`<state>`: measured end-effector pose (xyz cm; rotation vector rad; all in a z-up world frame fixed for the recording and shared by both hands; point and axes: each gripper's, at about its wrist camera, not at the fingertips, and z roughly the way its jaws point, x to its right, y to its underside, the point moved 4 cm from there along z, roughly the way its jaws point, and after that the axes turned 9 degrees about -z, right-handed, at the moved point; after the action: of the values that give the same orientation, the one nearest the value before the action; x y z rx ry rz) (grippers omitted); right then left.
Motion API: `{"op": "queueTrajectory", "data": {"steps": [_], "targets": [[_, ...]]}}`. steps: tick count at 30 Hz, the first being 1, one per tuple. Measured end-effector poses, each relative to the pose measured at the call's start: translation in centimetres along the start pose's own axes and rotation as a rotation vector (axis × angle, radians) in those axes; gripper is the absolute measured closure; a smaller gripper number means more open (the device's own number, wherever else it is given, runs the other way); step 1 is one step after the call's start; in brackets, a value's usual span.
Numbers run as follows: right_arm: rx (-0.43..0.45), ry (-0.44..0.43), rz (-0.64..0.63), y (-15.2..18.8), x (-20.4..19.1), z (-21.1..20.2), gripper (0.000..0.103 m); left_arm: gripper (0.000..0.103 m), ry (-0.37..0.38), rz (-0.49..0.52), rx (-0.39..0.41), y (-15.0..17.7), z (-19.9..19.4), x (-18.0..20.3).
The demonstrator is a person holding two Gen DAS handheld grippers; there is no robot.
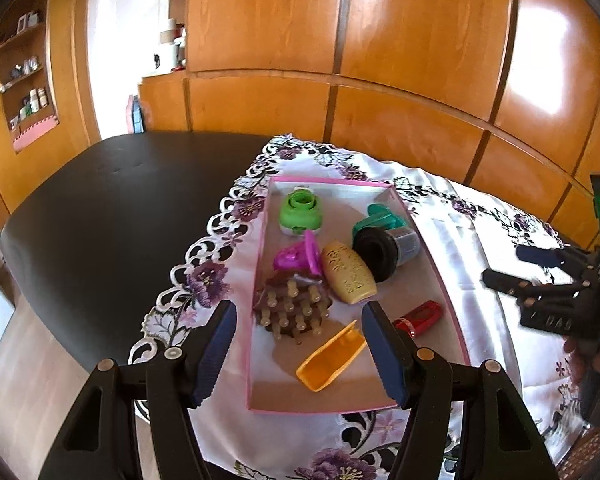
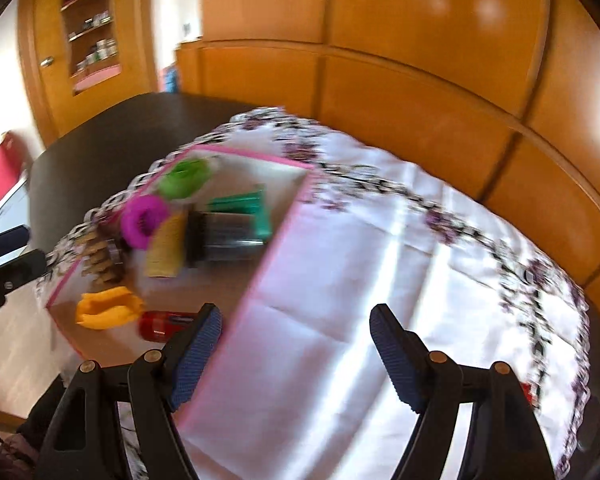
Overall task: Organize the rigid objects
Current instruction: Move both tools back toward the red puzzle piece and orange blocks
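pink tray (image 1: 260, 320) of small objects on floral cloth (image 1: 480, 280), left claw (image 1: 298, 344) wide and empty, right claw (image 2: 296, 356) wide and empty

Dark table (image 1: 112, 208); floral white cloth (image 1: 480, 264) spread on it, pink-rimmed tray (image 1: 260, 336) atop

Bright daylight, cabinet (image 1: 420, 60) glare, right view motion-blurred.

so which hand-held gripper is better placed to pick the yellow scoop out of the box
Left. The left hand-held gripper is open with the yellow scoop right between its fingers, while the right hand-held gripper sits over bare cloth beside the box.
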<state>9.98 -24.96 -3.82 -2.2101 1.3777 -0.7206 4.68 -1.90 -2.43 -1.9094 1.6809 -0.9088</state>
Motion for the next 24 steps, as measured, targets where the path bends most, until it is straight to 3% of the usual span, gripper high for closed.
{"op": "queueTrajectory", "data": {"steps": [7,16,19,24], "targets": [[-0.022,0.169,0.156,3.4,9.3,-2.1,0.025,0.037,0.034,0.067,0.003,-0.3,0.0,2.7],[-0.029,0.495,0.499,11.7,22.1,-5.2,0.025,0.037,0.084,0.18,-0.016,-0.8,0.9,8.5],[-0.011,0.475,0.703,14.0,25.1,-5.9,0.025,0.037,0.103,0.225,-0.013,-0.8,1.3,11.0],[-0.022,0.438,0.777,15.2,26.4,-5.9,0.025,0.037,0.161,0.288,-0.034,-0.5,2.4,15.6]]}}
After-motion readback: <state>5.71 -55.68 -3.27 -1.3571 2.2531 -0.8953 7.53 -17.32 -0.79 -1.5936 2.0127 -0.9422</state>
